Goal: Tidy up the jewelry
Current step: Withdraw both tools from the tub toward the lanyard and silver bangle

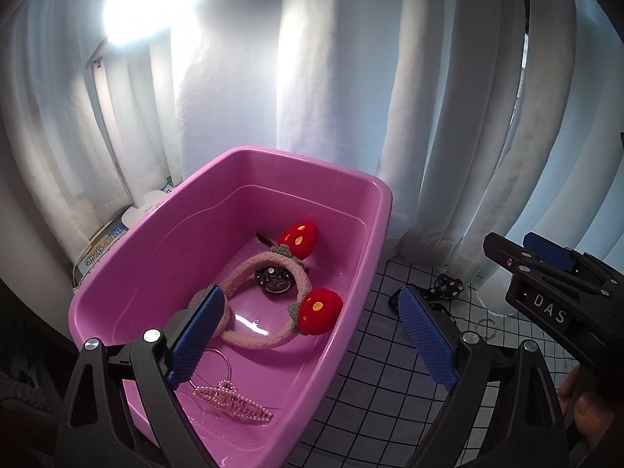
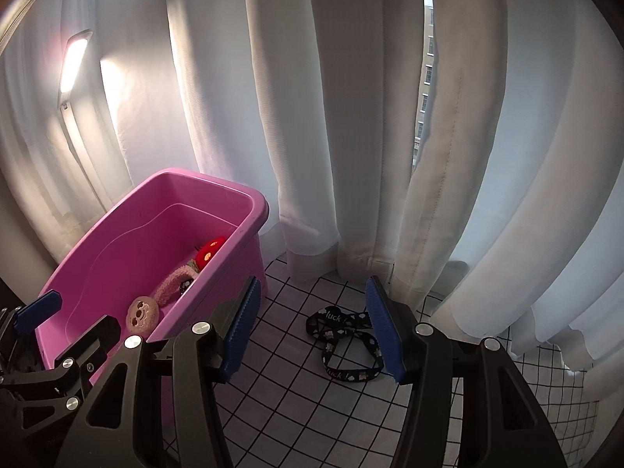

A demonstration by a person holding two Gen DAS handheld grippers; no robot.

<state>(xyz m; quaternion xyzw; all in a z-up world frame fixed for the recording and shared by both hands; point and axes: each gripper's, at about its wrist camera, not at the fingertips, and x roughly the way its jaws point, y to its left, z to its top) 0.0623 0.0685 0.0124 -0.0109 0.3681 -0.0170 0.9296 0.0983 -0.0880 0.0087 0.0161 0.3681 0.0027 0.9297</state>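
Two handheld grippers hover over a table covered in a white cloth with a black grid [image 2: 296,401], white curtains hanging behind. At ten o'clock in the right wrist view stands a pink plastic bin [image 2: 249,210]. Inside it, seen from the left wrist view, lie a fuzzy pink headband with red strawberries [image 1: 273,296], a dark watch [image 1: 276,281], a pearl hair claw [image 1: 234,401] and a thin wire hoop [image 1: 218,358].

Most of the sorting looks done. Still out on the cloth are a black ribbon printed with "luck" [image 2: 343,335] and a small metal ring [image 1: 485,327].

The left gripper [image 1: 312,335] is spread wide and empty, its left finger over the bin and its right finger over the cloth. The right gripper [image 2: 312,331] is also parted about halfway and holds nothing.

The ribbon lies on the cloth at twelve o'clock from the right gripper, between the lines of its two fingers and partly hidden behind the right one, not touched.

The step in hand appears to be reaching for the ribbon. Next, the right gripper would likely need to lower, close on the limp fabric, and carry it toward the bin at ten o'clock.
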